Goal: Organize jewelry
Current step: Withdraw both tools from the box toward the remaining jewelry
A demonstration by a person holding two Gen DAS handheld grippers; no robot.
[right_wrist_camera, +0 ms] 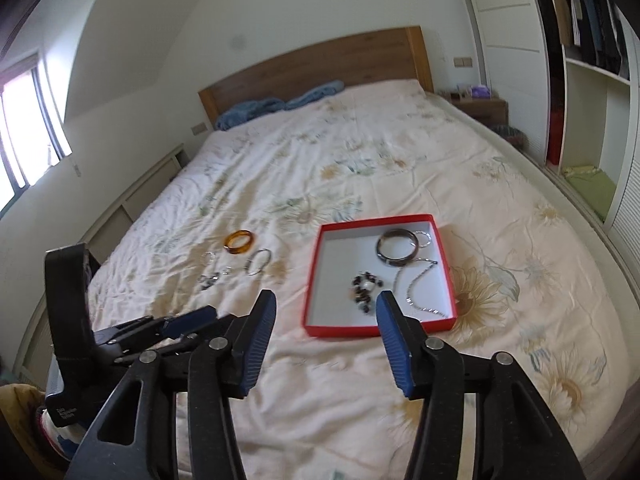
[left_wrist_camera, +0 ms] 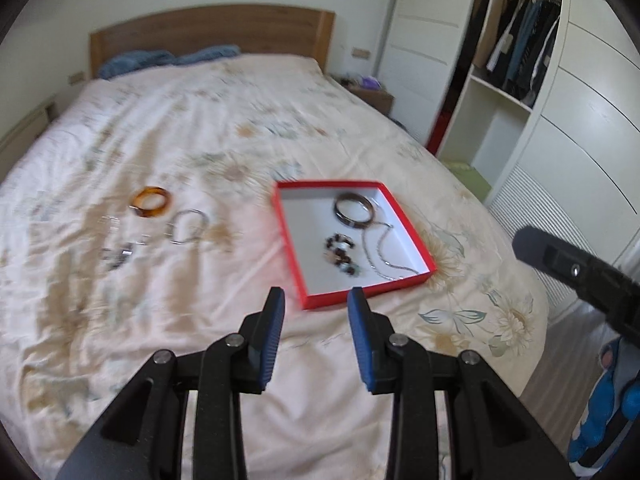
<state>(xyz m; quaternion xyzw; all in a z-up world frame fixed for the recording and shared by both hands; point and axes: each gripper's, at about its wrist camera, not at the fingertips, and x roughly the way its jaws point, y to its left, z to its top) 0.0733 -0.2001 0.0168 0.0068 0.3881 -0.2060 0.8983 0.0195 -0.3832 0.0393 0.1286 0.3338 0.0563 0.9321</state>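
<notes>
Amber bangle (left_wrist_camera: pixel 151 201), left of the red box (left_wrist_camera: pixel 412 236): rigid, slick, light; pinch across its rim. Left gripper (left_wrist_camera: pixel 316 300) and right gripper (right_wrist_camera: pixel 326 306) both gape, empty.

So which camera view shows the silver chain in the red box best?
The left wrist view: the silver chain lies unobstructed in the red box. In the right wrist view, the chain is smaller, and the right claw finger covers its lower left part.

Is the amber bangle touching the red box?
Apart. The left wrist view shows the amber bangle on the bedspread, well left of the red box, bare cloth between.
</notes>
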